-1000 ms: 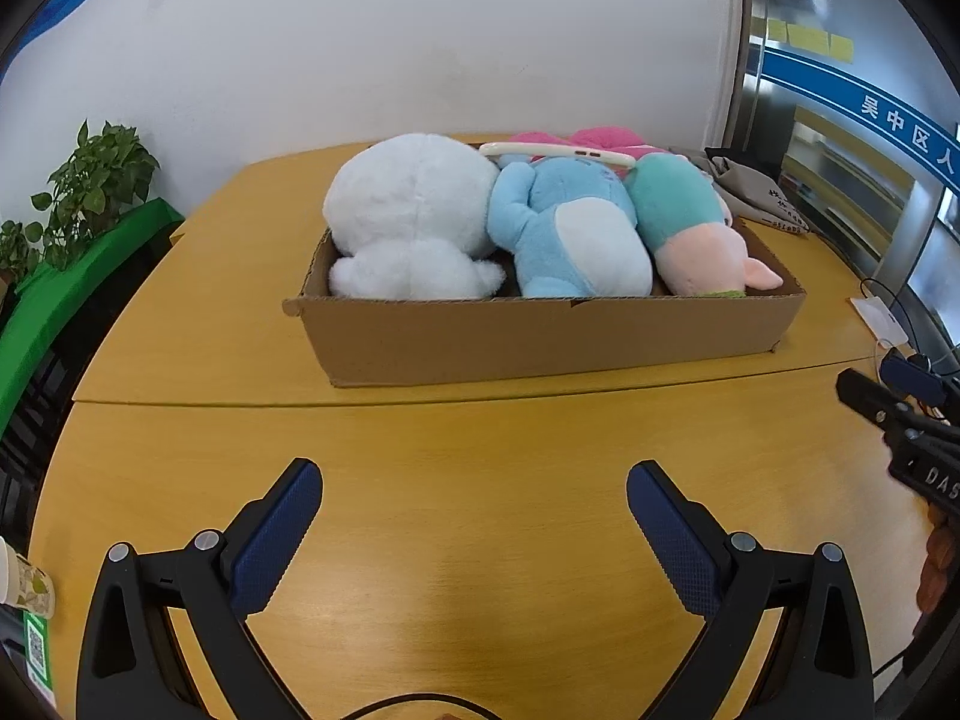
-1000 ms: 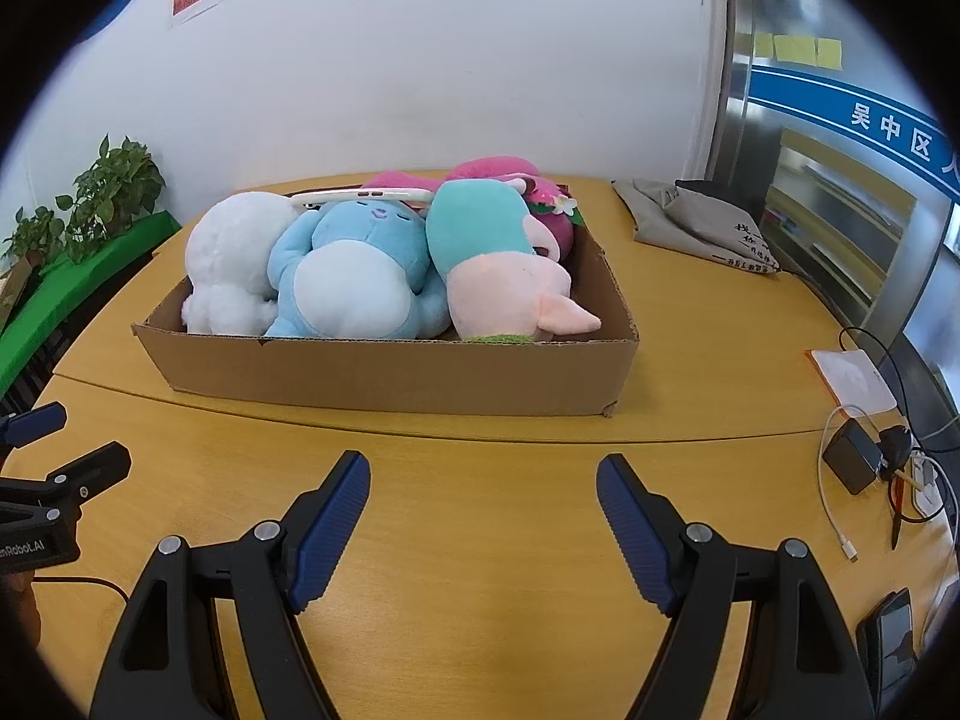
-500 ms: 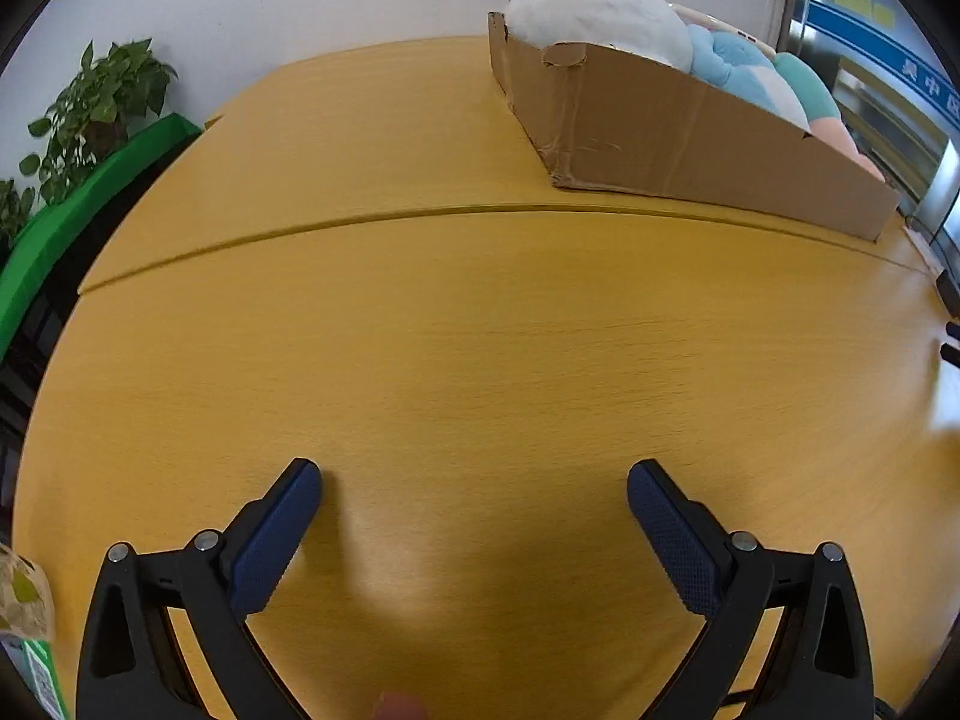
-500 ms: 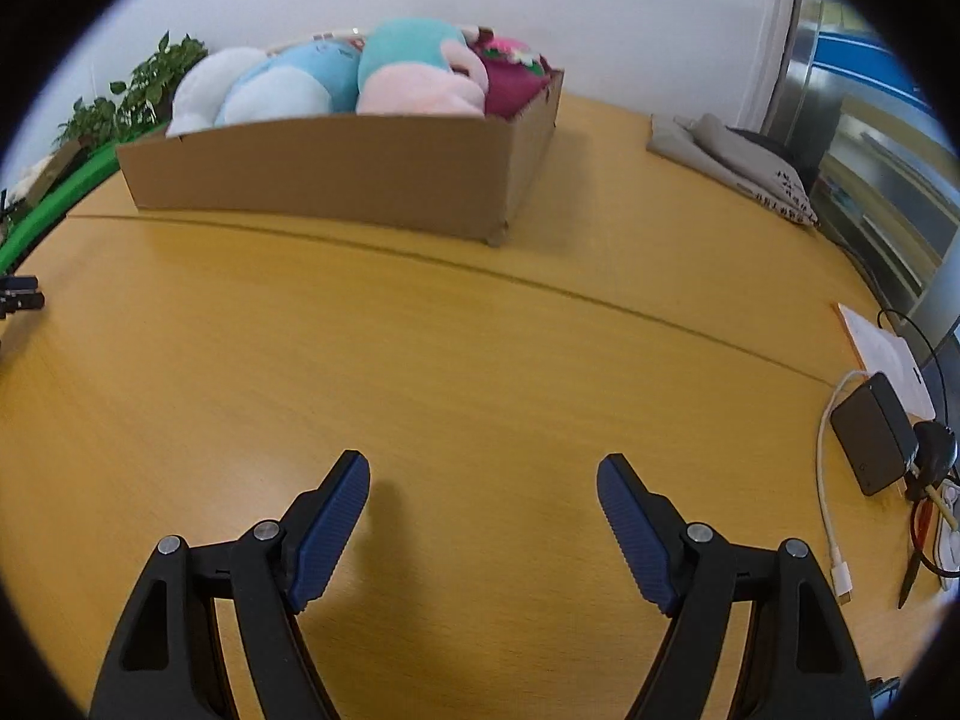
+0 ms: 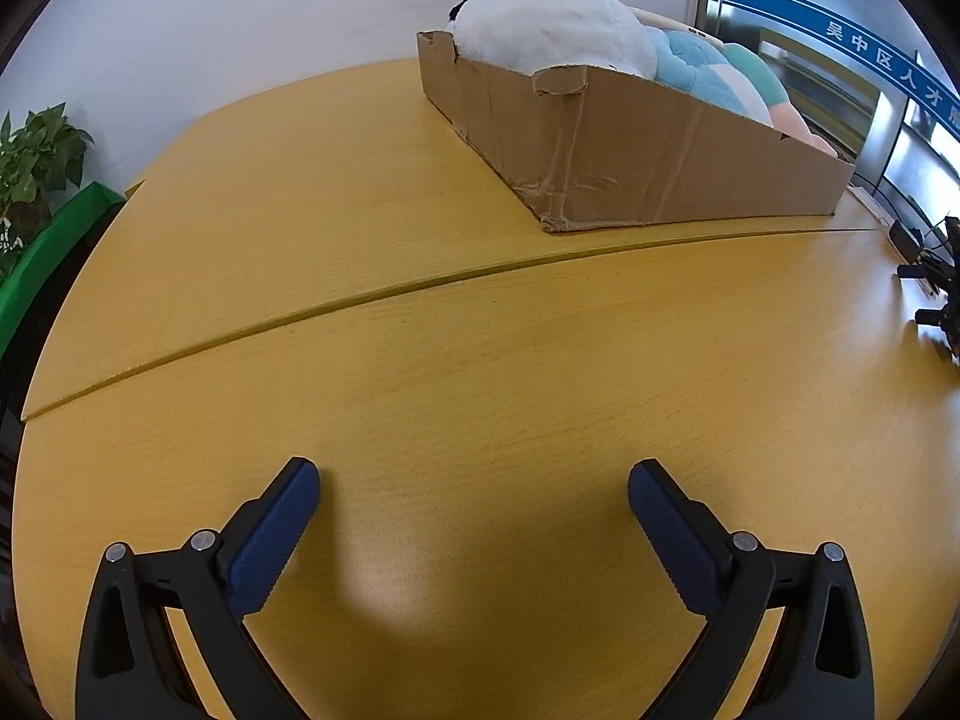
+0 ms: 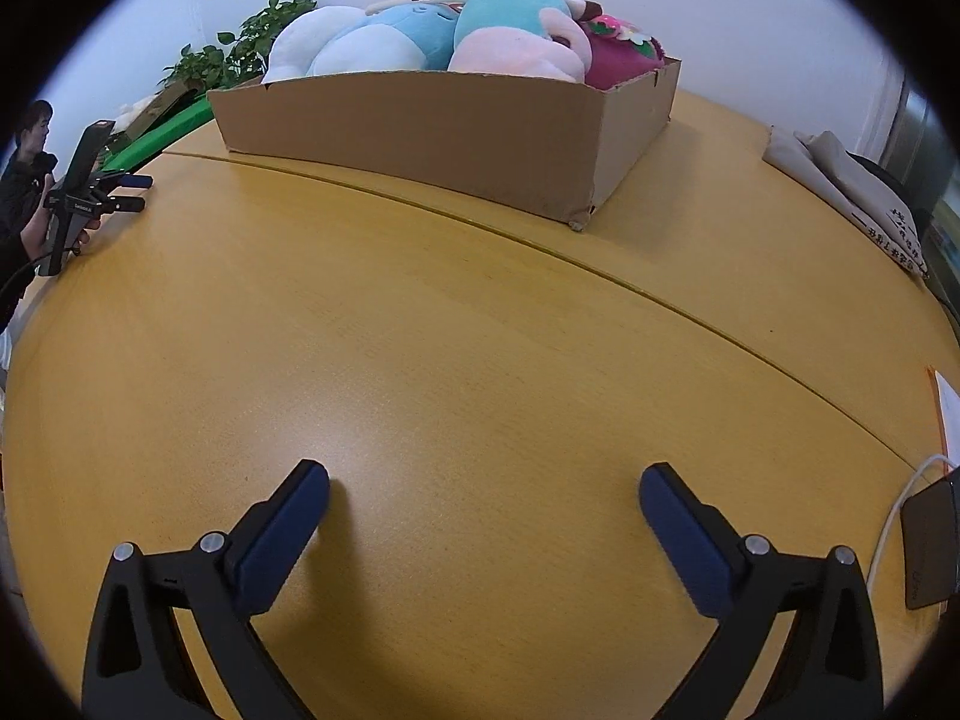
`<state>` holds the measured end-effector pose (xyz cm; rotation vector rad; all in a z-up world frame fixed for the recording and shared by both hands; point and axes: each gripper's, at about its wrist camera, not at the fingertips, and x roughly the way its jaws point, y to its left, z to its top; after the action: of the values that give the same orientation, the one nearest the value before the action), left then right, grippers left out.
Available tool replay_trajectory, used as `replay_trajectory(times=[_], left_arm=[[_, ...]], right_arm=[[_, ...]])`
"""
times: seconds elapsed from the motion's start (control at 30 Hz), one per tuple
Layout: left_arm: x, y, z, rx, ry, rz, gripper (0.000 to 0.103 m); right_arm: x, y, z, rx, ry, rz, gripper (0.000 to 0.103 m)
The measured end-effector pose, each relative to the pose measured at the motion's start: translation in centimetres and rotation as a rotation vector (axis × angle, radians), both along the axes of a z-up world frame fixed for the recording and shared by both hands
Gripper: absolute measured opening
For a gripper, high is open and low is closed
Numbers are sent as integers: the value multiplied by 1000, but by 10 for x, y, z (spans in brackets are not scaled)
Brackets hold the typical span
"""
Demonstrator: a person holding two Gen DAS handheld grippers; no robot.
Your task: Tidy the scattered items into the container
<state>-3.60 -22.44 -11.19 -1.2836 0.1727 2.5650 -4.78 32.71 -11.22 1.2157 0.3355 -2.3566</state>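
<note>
Yellow wooden worktop (image 5: 480,360) bare between both tools. Cardboard box (image 6: 420,120) at far side holds the white plush (image 5: 552,24), blue plush (image 6: 396,30) and pink-teal plush (image 6: 516,36). Left hand-held gripper (image 5: 474,492) released, empty. Right hand-held gripper (image 6: 485,495) just widened its jaws, nothing between them.

We count one cardboard box (image 6: 420,138), four plush toys visible in it: one white (image 5: 552,24), one blue (image 6: 384,36), one teal-and-pink (image 6: 510,30), one magenta (image 6: 618,54).

Bare table (image 5: 480,360) ahead; only the cardboard box (image 5: 630,138) blocks.
</note>
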Motion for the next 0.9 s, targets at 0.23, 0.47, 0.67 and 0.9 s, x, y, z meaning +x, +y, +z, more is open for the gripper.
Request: replay_trajectory(times=[0.23, 0.47, 0.67, 0.9], left_arm=[[0, -1, 1, -2, 2, -17, 103], [-1, -1, 1, -3, 2, -16, 103], [-4, 0, 1, -4, 1, -16, 103], [-6, 0, 1, -5, 1, -15, 103]], right_arm=[[-11, 4, 0, -4, 1, 7, 103], [-15, 4, 0, 1, 4, 9, 103], [-15, 4, 0, 0, 5, 10, 103], [-14, 4, -1, 0, 6, 10, 103]])
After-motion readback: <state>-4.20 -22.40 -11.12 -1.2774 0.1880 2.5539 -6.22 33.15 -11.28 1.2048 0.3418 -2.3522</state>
